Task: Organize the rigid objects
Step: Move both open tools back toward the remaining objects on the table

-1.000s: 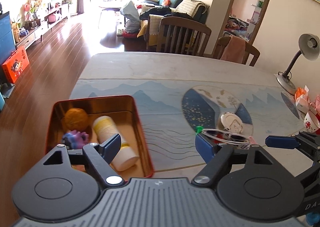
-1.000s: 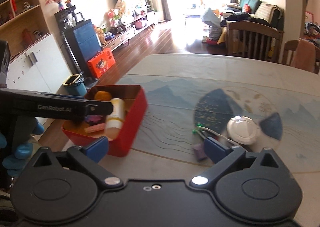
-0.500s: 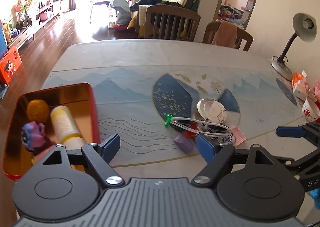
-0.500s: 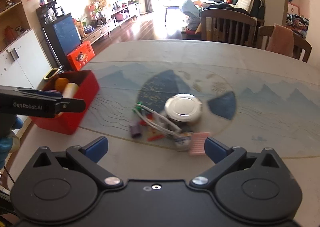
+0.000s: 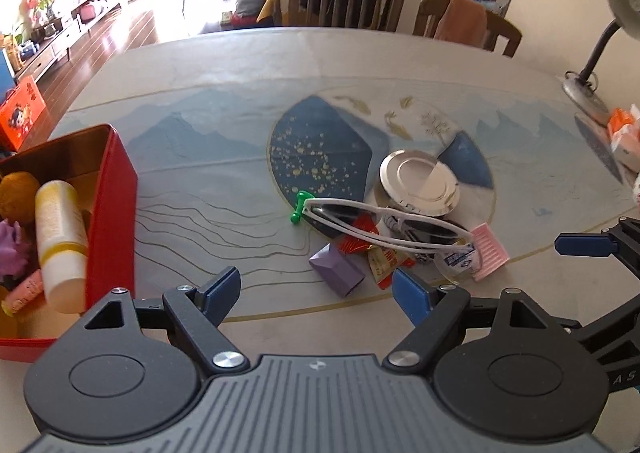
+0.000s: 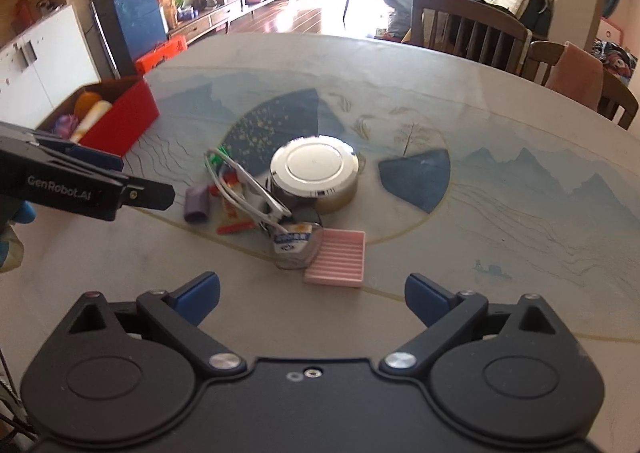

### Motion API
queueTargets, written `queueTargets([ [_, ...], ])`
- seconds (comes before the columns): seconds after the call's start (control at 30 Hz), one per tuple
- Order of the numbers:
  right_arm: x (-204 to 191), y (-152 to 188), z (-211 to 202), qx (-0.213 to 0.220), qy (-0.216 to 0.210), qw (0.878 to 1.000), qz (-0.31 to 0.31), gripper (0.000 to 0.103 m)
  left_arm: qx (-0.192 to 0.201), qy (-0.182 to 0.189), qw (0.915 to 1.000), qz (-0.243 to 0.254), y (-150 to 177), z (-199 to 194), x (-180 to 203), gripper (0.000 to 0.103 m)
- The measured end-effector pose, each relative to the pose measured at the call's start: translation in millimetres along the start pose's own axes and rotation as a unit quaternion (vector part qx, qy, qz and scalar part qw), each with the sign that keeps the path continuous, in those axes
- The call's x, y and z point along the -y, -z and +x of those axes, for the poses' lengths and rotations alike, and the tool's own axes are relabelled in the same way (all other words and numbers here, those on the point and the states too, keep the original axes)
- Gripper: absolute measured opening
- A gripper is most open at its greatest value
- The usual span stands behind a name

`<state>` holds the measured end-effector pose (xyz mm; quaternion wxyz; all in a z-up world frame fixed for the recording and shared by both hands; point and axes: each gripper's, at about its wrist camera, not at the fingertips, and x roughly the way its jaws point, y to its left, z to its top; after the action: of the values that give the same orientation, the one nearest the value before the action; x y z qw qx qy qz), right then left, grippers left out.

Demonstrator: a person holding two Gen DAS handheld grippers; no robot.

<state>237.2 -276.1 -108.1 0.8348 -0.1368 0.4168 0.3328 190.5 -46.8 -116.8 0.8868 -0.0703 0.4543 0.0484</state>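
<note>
Red box (image 5: pixel 116 213) with orange ball (image 5: pixel 16 193), cream bottle (image 5: pixel 60 237), purple toy (image 5: pixel 12 249); left tongs (image 5: pixel 316 293) open, right tongs (image 6: pixel 312 293) closing, empty.

Both views have swung from the red box (image 5: pixel 116 213), now at the left edge, to the heap around the sunglasses (image 5: pixel 384 223) at frame centre, larger and closer, while the right hand-held gripper (image 6: pixel 312 299) is closing with nothing between its jaws.
</note>
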Motion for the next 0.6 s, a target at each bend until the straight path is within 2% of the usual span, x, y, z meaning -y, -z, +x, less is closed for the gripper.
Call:
queueTargets([
  [0.27,8.9,-1.2,22.3,-0.010,-0.008,1.000,-0.013,0.091,-0.017,-0.038,0.9989,-0.022,-3.2,28.8,3.9,0.083],
  [0.4,12.2,-2.3,31.1,-0.014,-0.010,1.000,-0.013,0.084,-0.018,-0.053,0.9982,-0.018,-3.3,36.4,7.7,0.083],
  [0.6,15.7,-2.2,37.4,-0.015,-0.017,1.000,-0.014,0.080,-0.018,-0.059,0.9979,-0.020,-6.9,43.2,15.3,0.083],
])
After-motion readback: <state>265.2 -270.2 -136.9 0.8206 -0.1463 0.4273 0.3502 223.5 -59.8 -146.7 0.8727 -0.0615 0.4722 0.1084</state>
